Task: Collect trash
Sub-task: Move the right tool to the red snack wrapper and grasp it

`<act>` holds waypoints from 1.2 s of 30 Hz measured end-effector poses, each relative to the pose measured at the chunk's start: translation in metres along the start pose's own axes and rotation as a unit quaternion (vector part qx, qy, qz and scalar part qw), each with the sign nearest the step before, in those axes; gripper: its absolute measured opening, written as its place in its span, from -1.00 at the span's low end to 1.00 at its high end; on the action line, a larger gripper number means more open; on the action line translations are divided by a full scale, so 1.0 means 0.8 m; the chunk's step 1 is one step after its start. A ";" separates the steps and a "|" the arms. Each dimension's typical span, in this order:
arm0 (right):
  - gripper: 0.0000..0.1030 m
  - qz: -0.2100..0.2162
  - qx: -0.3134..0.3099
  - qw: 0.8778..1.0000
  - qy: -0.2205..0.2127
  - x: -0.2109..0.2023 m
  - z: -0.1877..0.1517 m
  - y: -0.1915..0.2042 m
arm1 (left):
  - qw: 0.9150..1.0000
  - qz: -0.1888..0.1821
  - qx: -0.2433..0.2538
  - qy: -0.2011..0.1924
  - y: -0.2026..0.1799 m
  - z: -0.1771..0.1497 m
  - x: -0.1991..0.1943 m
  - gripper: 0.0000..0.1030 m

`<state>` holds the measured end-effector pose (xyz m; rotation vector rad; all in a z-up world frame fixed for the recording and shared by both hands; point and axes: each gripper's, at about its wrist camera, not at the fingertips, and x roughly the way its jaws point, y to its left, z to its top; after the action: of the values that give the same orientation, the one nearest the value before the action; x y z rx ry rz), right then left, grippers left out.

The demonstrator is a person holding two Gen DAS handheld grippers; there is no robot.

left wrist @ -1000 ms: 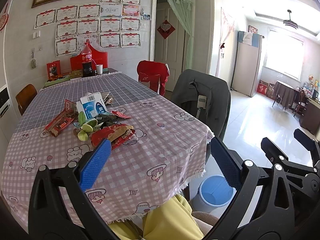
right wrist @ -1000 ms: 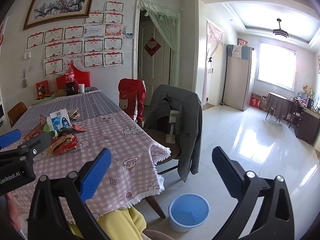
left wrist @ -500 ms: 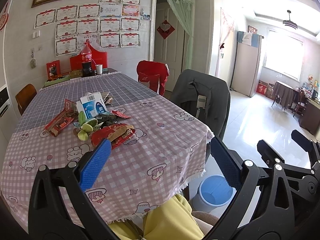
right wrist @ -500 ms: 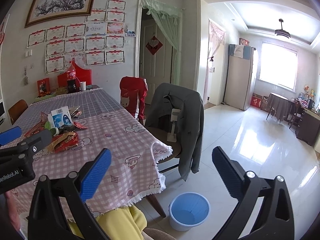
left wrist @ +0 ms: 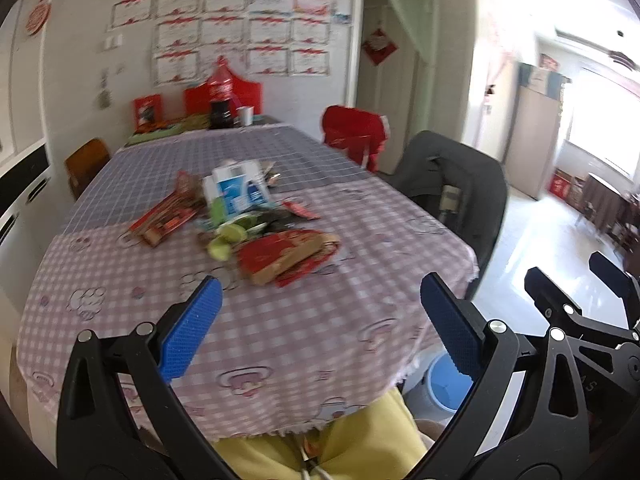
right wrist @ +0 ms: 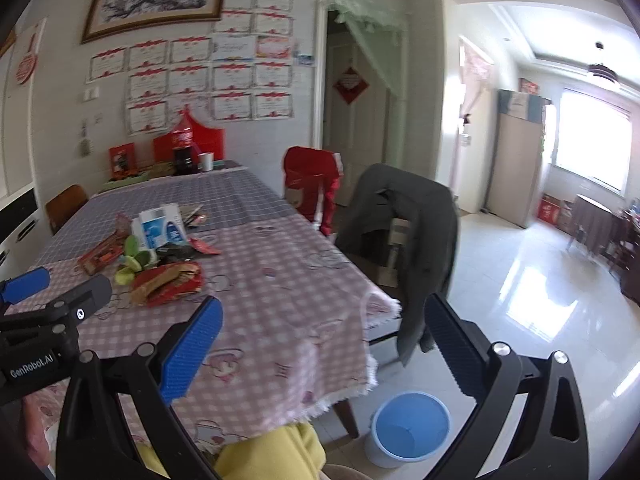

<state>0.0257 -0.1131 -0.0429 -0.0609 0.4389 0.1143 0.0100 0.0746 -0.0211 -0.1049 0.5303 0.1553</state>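
One blue bin [right wrist: 408,426], one cola bottle [right wrist: 184,148], two draped chairs [right wrist: 404,232], one white cup [right wrist: 205,161]

Left wrist view: motion blur softens the trash pile [left wrist: 248,224] ahead of the fingertips; individual wrappers and print are illegible. The blue bin [left wrist: 444,384] is partly hidden behind the right finger [left wrist: 452,328] and the tablecloth [left wrist: 320,344] edge. Right wrist view: the left gripper [right wrist: 28,288] is cut off by the frame's left edge.

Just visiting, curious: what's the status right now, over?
Left gripper and right gripper open, empty. Trash pile untouched on table. Blue bin on floor. Nothing in the way.
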 end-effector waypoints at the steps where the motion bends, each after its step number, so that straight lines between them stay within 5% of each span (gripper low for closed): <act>1: 0.92 0.006 -0.007 1.000 0.003 0.007 0.003 0.010 | 1.000 0.005 -0.005 0.003 0.007 -0.001 0.002 0.89; 23: 0.92 0.124 -0.078 0.984 0.099 0.162 0.028 0.188 | 0.983 0.100 -0.110 0.110 0.175 0.002 0.108 0.89; 34: 0.92 0.147 -0.014 0.968 0.202 0.276 0.013 0.217 | 0.972 0.106 -0.123 0.171 0.213 -0.007 0.181 0.89; 35: 0.86 0.156 0.000 0.966 0.206 0.284 0.013 0.217 | 0.971 0.106 -0.123 0.174 0.213 -0.007 0.184 0.89; 36: 0.48 0.159 0.011 0.965 0.208 0.290 0.013 0.216 | 0.971 0.106 -0.124 0.176 0.214 -0.007 0.188 0.89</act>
<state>0.2171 0.0817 -0.1383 0.0084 0.8695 0.4182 0.1053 0.2603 -0.1124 -0.3234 0.8755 0.4168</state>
